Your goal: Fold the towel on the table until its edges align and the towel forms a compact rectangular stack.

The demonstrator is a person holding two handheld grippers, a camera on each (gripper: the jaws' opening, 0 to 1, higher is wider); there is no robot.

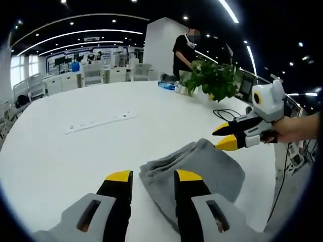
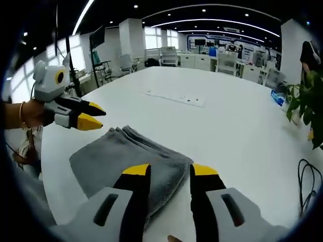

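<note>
White office table (image 1: 75, 151), grey towel (image 1: 202, 166) folded into a layered rectangle.
Left gripper (image 1: 151, 177) and right gripper (image 2: 170, 171) hover apart-jawed and empty at opposite ends of the towel, likely backed off to check the edges; a plant (image 1: 214, 78) stands well beyond.

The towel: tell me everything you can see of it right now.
The towel is grey, soft, terry-like cloth, already folded into a compact, roughly rectangular stack with several layered edges showing along one side. It lies flat on the white table, near its edge. Neither the left gripper nor the right gripper grips it; both hover open beside it.
</note>
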